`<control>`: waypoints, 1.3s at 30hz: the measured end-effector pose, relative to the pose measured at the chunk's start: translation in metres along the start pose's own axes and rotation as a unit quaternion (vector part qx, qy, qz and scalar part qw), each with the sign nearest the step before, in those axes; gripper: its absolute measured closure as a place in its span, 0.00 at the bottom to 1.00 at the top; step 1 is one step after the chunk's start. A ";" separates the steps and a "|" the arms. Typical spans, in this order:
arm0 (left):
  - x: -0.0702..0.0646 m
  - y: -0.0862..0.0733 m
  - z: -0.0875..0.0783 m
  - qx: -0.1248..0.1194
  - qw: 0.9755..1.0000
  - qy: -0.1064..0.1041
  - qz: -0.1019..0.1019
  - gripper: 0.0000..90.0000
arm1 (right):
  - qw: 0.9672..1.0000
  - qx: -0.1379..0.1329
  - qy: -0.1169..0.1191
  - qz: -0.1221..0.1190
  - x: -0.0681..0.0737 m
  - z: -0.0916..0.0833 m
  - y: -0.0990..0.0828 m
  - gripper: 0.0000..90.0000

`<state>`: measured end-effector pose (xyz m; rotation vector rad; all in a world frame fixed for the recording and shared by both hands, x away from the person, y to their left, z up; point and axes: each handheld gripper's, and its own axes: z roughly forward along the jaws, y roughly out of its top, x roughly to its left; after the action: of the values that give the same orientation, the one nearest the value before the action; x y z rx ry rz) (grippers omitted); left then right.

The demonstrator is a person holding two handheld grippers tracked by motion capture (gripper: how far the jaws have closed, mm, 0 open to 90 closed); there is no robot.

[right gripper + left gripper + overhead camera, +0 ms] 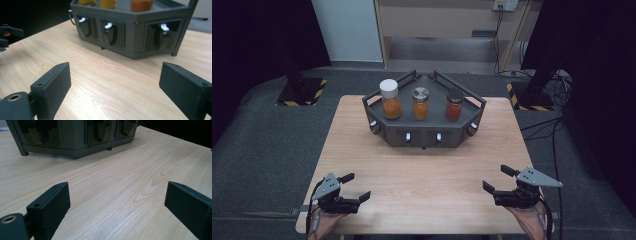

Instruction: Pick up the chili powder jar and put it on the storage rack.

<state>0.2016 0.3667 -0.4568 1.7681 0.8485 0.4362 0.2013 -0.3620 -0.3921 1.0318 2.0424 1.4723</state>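
A dark grey angular rack (424,134) stands at the far middle of the wooden table (422,175). On its top stand three jars: a white-lidded jar of orange powder (390,99), a silver-lidded jar (420,103) and a dark-lidded jar of red powder (454,105). The rack's front (132,32) carries several black switches with white tips. My left gripper (355,187) rests open at the near left of the table, nothing between its jaws. My right gripper (498,179) rests open at the near right, also holding nothing. Bare wood lies between the jaws in both gripper views.
Beyond the table lie a grey floor, two black stands with yellow-striped bases (302,90), cables (557,135) at the right and a wooden cabinet (447,25) at the back. The left gripper (7,33) shows far off in the right gripper view.
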 end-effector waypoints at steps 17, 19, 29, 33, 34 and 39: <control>0.000 0.000 0.000 0.000 1.000 -0.001 0.002 0.06 | 1.000 0.018 -0.011 0.002 -0.006 0.006 -0.029 0.12; 0.000 0.000 0.000 -0.001 1.000 -0.003 0.002 0.06 | 1.000 0.015 -0.006 0.006 -0.009 0.005 -0.030 0.12; 0.000 0.001 0.001 0.001 1.000 -0.008 0.006 0.06 | 1.000 0.006 -0.002 -0.006 -0.011 0.007 -0.038 0.12; 0.000 0.001 0.001 0.001 1.000 -0.009 0.007 0.06 | 1.000 0.012 -0.004 -0.021 -0.007 0.008 -0.037 0.12; 0.000 0.001 0.002 0.001 1.000 -0.009 0.007 0.06 | 1.000 0.012 -0.006 -0.024 -0.006 0.008 -0.037 0.12; 0.000 0.001 0.001 -0.001 1.000 -0.008 0.008 0.06 | 1.000 0.011 -0.008 -0.025 -0.006 0.008 -0.038 0.12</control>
<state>0.2027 0.3657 -0.4563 1.7764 0.8226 0.4319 0.1986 -0.3678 -0.4308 0.9905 2.0635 1.4155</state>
